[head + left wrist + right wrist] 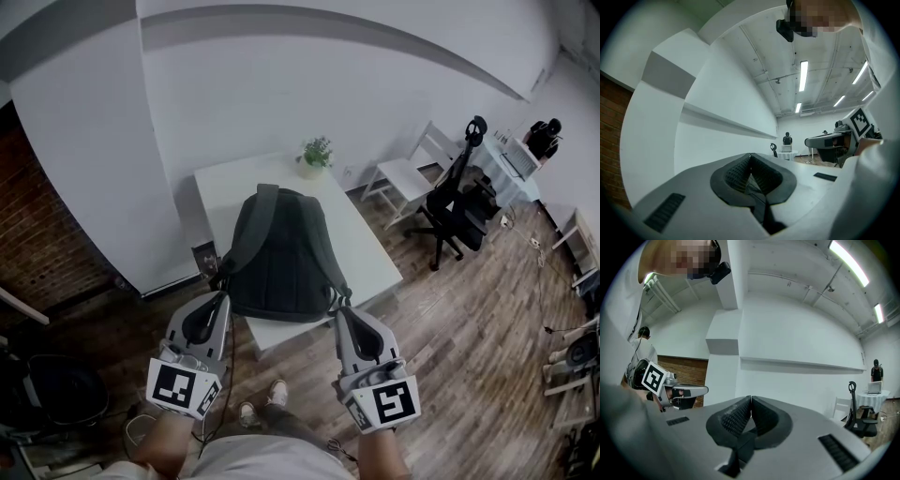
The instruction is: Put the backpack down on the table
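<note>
A dark grey backpack (pixel 279 253) lies over the white table (pixel 220 183), its back panel up and its lower end at the table's near edge. My left gripper (pixel 221 296) is at the pack's near left corner, shut on a black strap (pixel 759 201) that runs between its pads. At the near right corner, my right gripper (pixel 338 309) is also shut on a black strap (pixel 740 448). Both grippers point level towards the wall. Whether the pack rests fully on the table is not clear.
A small potted plant (pixel 316 155) stands at the table's far edge by the white wall. A white chair (pixel 412 169) and a black office chair (pixel 457 197) stand to the right on the wooden floor. My feet show below the table's near edge.
</note>
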A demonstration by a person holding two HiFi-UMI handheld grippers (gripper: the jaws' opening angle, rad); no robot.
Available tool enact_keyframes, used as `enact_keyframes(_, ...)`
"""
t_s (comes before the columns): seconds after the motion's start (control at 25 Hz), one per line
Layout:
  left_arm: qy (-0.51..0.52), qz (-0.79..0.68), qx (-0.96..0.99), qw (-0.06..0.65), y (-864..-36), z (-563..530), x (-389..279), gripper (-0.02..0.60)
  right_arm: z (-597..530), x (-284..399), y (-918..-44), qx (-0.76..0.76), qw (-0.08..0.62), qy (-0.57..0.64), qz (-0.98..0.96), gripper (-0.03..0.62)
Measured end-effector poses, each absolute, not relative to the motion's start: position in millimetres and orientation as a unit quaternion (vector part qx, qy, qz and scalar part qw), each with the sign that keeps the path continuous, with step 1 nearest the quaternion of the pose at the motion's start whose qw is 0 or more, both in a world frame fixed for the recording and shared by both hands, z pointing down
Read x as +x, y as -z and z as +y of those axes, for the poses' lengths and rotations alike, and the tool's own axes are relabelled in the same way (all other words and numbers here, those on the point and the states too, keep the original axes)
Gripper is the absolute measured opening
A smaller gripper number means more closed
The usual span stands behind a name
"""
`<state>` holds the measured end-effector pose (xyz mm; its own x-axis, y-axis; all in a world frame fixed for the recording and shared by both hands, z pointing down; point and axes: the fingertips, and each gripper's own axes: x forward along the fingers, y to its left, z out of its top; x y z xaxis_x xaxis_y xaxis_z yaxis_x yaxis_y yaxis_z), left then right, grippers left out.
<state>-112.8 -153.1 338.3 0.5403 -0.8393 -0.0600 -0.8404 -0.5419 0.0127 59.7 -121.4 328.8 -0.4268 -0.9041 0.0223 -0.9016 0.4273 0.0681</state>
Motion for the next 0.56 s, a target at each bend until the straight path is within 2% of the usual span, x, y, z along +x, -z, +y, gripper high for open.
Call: enact_keyframes(0.56,-0.03,0.472,-0.881,-0.005,-347.0,-154.9,-107.0,0.017,-116.4,58.4,-334.2,0.533,0.037,0.017,-0.845,0.038)
